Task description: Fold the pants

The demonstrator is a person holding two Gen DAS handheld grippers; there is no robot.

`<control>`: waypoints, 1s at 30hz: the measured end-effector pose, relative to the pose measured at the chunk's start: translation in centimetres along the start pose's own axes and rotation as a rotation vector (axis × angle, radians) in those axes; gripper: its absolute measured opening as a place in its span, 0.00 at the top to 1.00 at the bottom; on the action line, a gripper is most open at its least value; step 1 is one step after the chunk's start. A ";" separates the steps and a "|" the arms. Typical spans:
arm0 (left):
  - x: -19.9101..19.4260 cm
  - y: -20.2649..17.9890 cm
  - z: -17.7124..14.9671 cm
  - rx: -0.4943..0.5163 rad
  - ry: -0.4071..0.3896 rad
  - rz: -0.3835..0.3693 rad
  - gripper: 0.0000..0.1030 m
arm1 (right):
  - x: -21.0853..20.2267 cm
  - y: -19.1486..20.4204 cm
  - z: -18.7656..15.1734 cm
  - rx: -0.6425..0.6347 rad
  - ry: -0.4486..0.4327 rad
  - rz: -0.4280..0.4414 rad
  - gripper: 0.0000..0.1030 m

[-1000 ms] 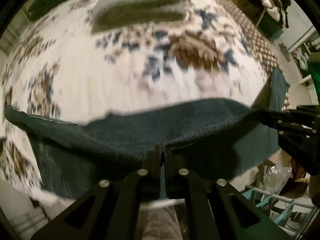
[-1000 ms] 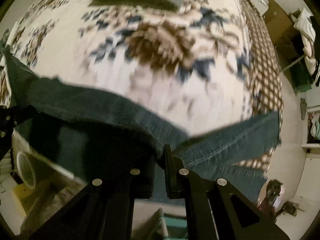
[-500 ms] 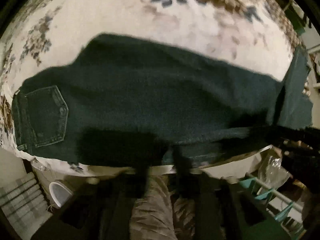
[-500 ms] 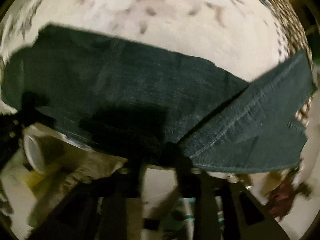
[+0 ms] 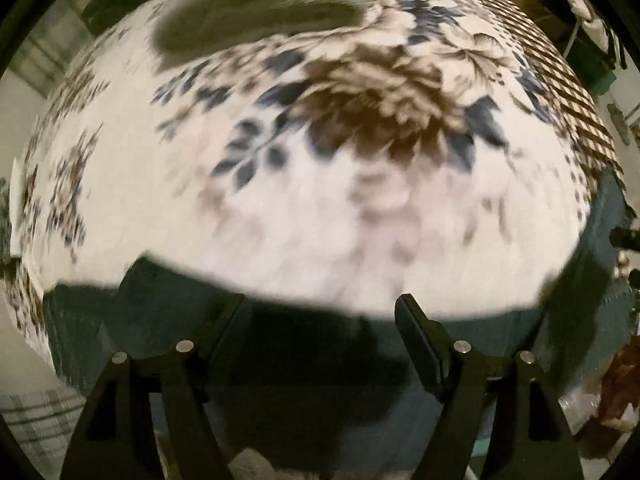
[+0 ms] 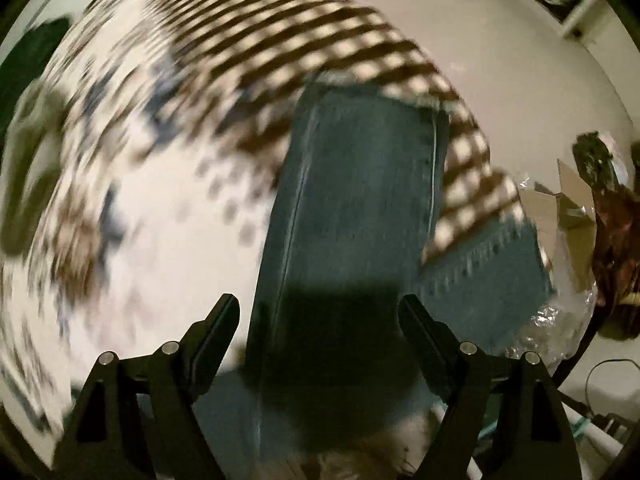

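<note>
Dark denim pants [image 5: 168, 312] lie along the near edge of a bed with a floral cover [image 5: 280, 220]. My left gripper [image 5: 322, 312] hangs just above them, its jaws opening, and no cloth sits between the pads. In the right wrist view a pant leg [image 6: 360, 200] runs away from me across the bed toward the checked border [image 6: 320, 28]. My right gripper [image 6: 319, 314] hovers over that leg, its jaws also opening, with the fabric lying loose below and not pinched. Both views are blurred by motion.
A folded grey-olive garment [image 5: 260, 8] rests at the far side of the bed. Crinkled plastic and cardboard [image 6: 568, 216] sit on the floor to the right of the bed. A checked cloth [image 5: 36, 420] shows at the lower left.
Both grippers were shut on the pants' edge a second ago and have let go; the pants dropped onto the bed. The right gripper has rolled and swung over the pant leg.
</note>
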State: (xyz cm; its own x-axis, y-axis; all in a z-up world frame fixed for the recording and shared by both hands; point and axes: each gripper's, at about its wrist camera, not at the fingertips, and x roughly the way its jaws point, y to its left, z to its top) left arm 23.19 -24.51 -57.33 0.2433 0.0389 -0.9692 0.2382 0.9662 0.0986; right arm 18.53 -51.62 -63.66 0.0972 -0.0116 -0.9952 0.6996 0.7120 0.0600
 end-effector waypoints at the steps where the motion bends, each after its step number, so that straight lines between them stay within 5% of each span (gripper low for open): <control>1: 0.6 -0.9 0.9 0.013 -0.008 0.006 0.30 | 0.6 0.1 1.2 0.016 -0.009 -0.011 0.19; 6: 1.2 -3.4 2.7 0.073 -0.028 0.018 0.30 | 4.0 1.3 4.4 0.036 -0.004 -0.069 0.19; 8: 1.4 -4.0 2.9 0.092 -0.020 0.015 0.30 | 4.7 0.7 4.4 0.059 -0.004 -0.086 0.37; 10: 1.3 -4.2 2.7 0.102 -0.004 -0.002 0.30 | 3.9 -0.6 3.8 0.078 -0.030 -0.104 0.81; 11: 1.2 -4.3 2.5 0.107 0.002 -0.012 0.29 | 2.9 -2.1 3.1 0.112 -0.037 -0.065 0.90; 16: 0.7 -4.7 0.5 0.123 0.037 -0.056 0.30 | -1.6 -12.0 -2.9 0.316 -0.084 -0.026 0.92; 21: 1.5 -5.2 -1.3 0.114 0.098 -0.091 0.30 | -1.4 -19.8 -8.8 0.473 -0.040 0.051 0.92; 30: -0.2 -5.8 -1.9 0.114 0.052 -0.097 0.29 | -8.9 -19.4 -9.6 0.390 -0.312 0.394 0.93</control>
State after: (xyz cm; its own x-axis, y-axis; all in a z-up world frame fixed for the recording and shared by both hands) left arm 19.94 -29.62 -58.16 0.1659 -0.0367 -0.9855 0.3641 0.9310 0.0266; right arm -2.72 -58.55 -56.74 0.5605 -0.0469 -0.8268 0.7701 0.3967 0.4996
